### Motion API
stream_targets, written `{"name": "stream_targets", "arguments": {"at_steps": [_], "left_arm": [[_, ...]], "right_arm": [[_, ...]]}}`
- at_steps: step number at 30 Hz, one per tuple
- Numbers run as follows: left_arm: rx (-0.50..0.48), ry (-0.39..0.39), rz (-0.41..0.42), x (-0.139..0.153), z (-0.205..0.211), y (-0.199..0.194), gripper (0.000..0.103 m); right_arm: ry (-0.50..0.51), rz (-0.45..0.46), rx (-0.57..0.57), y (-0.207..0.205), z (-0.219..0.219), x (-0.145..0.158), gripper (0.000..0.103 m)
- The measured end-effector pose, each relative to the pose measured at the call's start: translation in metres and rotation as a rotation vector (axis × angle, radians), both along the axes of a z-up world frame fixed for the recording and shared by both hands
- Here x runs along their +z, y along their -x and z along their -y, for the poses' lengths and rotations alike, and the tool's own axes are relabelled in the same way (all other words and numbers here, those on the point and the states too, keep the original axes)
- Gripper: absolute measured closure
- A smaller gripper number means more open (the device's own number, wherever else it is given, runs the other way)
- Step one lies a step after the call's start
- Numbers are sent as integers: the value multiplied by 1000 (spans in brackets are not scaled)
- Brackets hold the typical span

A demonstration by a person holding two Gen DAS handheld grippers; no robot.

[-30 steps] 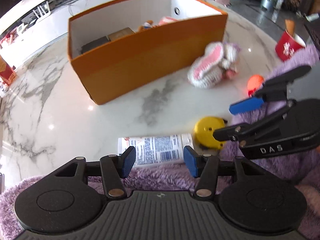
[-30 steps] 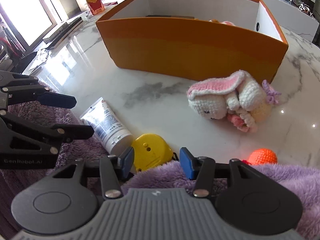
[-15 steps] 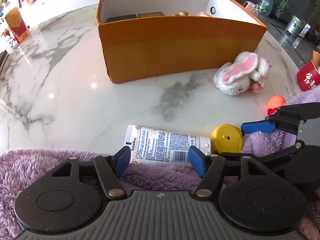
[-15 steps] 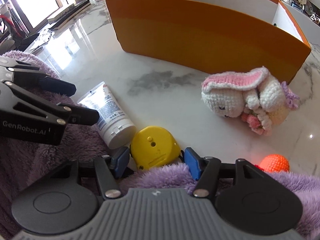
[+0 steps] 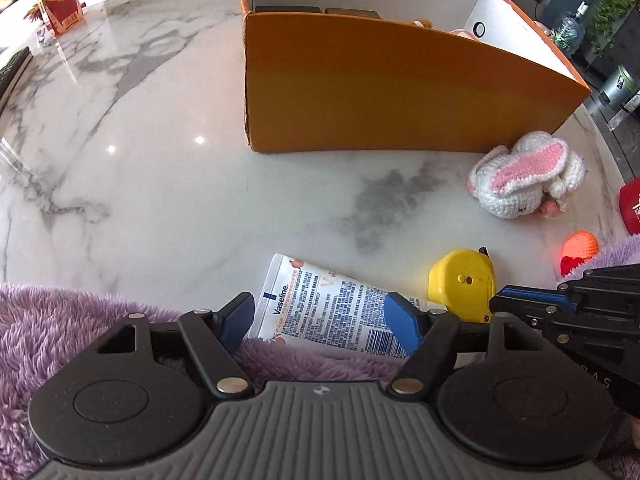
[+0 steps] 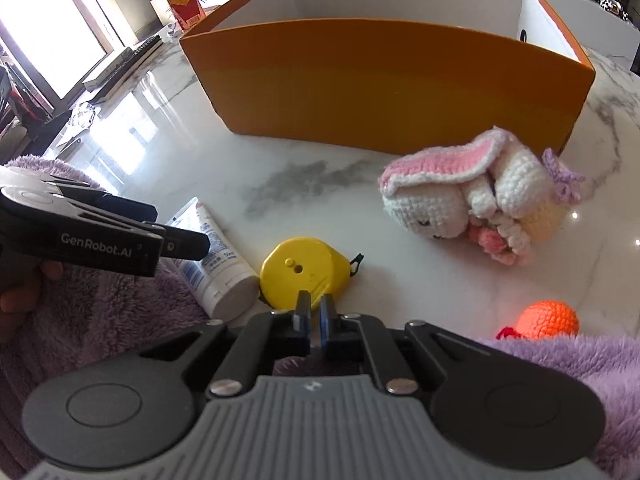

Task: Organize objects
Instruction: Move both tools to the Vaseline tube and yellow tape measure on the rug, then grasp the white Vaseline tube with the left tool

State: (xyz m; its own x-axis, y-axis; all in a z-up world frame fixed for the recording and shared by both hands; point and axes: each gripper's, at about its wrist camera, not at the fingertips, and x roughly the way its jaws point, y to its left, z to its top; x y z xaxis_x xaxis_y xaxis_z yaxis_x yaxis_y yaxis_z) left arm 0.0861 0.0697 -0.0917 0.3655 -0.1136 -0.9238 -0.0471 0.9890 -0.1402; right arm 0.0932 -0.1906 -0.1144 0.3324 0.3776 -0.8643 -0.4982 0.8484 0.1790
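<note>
I am centring left gripper (image 5: 320, 316), jaws opening, over lotion tube (image 5: 320, 308) | tube lying crosswise between pads, seemingly untouched | right gripper (image 6: 315, 308) clenched empty beside tape measure (image 6: 300, 272).

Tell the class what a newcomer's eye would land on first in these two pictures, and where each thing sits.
The big orange box dominates the back of the marble table. In front of its right end lies a crocheted white-and-pink bunny, with a small orange ball nearer the camera. Closest in, a yellow tape measure sits beside a white lotion tube, which lies between the opening jaws of the left gripper.
</note>
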Motion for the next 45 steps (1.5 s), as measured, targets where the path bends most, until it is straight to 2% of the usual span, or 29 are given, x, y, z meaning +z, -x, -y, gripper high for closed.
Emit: {"name": "stream_targets", "arguments": {"at_steps": [1,2,3,5,9,13,17,19,20,21,29,33,43,44,45], "left_arm": [[6,9,-3,-1,-2,-1,17],[11,15,-4,-2,-3,-2,16],[14,18,-4,-2,-3,-2,15],[19,25,-3,-3,-4,-3,15],[42,36,5,-1,-6,-5,15],[64,54,6,0,-9,-8,15],[63,66,-17,1,-11,-9,19],[71,82,-5,2,-14,-6,21],[73,90,2,3,-15,-5,21],[73,96,6,3,-16,-4,21],[75,121,-10,-1,-17,-10,18],[97,190,-22,-3,-24,-12,17],[178,281,-40,-10,-29,-19,16],[189,295,-38,-10,-31,-20,17],[196,304,-36,-10,-32,-20,24]], "right_arm": [[6,6,3,1,-1,0,95],[11,9,8,2,-2,0,86],[11,14,16,3,-3,1,67],[12,40,31,7,-5,4,52],[-26,70,69,12,-7,11,56],[-78,75,155,16,-18,17,58],[-59,72,244,15,-39,15,59],[-29,66,269,11,-49,11,64],[-15,59,275,10,-52,8,71],[2,58,273,9,-54,6,75],[-62,-18,201,2,-38,-2,75],[-69,-21,194,3,-36,-3,75],[-74,-26,188,4,-33,-3,75],[-73,-24,188,5,-32,-3,75],[-72,-24,188,5,-32,-3,75]]}}
